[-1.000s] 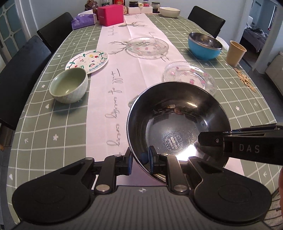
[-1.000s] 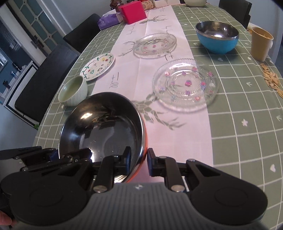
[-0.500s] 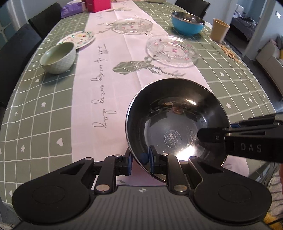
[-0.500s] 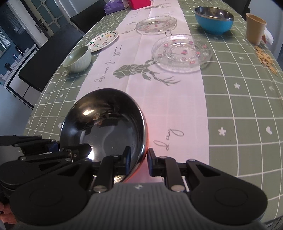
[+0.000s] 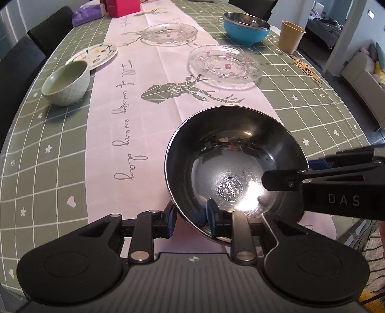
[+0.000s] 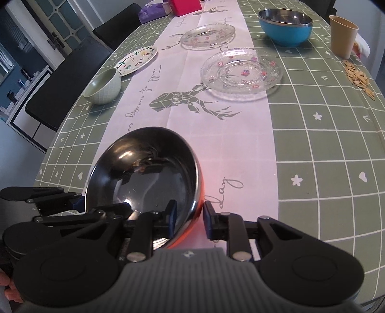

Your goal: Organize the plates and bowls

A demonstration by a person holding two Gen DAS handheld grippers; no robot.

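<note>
A steel bowl with an orange outside (image 5: 235, 168) (image 6: 144, 178) is held over the near end of the table. My left gripper (image 5: 191, 214) is shut on its near rim. My right gripper (image 6: 189, 216) is shut on the opposite rim, and its body shows at the right of the left wrist view (image 5: 336, 185). On the table stand a green bowl (image 5: 66, 83) (image 6: 103, 85), a blue bowl (image 5: 246, 29) (image 6: 285, 22), two glass plates (image 5: 225, 66) (image 5: 168, 33) and a flowered white plate (image 5: 96, 54).
A tan cup (image 5: 290, 36) and scattered seeds (image 5: 305, 68) lie at the right edge. A pink box (image 5: 124, 7) and purple pack (image 5: 87, 15) stand at the far end. Black chairs (image 6: 65, 79) line the left side. A white runner (image 5: 134, 115) covers the table's middle.
Both grippers have drawn the steel bowl back along the runner toward the near end of the table. The dishes on the table have not moved.
</note>
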